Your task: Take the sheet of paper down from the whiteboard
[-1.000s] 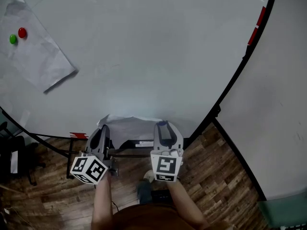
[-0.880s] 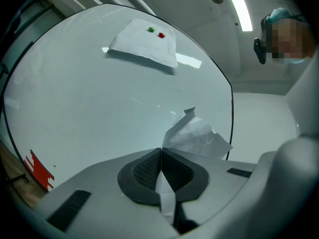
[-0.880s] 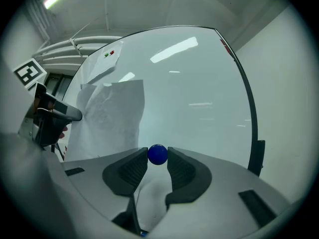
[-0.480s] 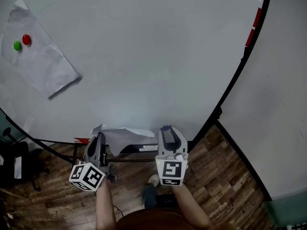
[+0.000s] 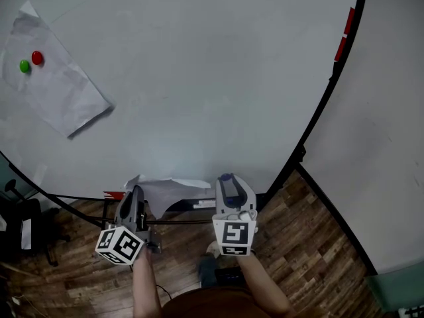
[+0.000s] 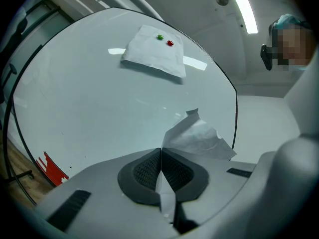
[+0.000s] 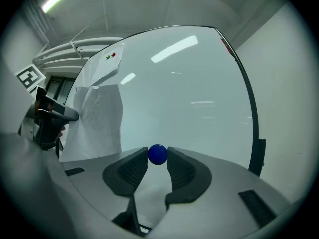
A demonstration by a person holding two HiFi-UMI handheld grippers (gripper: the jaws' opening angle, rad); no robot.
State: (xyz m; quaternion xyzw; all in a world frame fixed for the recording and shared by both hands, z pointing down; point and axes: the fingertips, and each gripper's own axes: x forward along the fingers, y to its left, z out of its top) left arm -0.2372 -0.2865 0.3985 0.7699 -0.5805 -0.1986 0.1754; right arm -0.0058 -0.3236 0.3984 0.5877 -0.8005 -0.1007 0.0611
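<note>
Hanging crumpled from the left gripper (image 6: 160, 151), the loose sheet of paper (image 6: 199, 138) is plain white, heavily creased, with one bent corner sticking up. Both dark ribbed fingers (image 6: 144, 173) are pressed together on a narrow fold of it, and the rest fans out toward 1 o'clock in the left gripper view. From the head view, this sheet sits at 6 o'clock on the whiteboard (image 5: 218, 78), down at the bottom rim, just above the wooden floor (image 5: 298, 244).

A second sheet (image 5: 56, 88), equally wrinkled, lies flat on the board at 10 o'clock, with a red magnet (image 5: 37, 57) and a green magnet (image 5: 24, 65) side by side near its top edge.

The right gripper (image 7: 157, 159) is at 3 o'clock of the left one, close beside it. Its fingers (image 7: 182, 171) stand fairly wide but are clamped on a small blue ball (image 7: 158, 154), probably another magnet.

In the head view, much of the held sheet is covered by the left gripper's body, so only a crumpled strip shows. No view makes clear whether its far edge touches the board. The person's forearms are cut off at the bottom of the head view.
</note>
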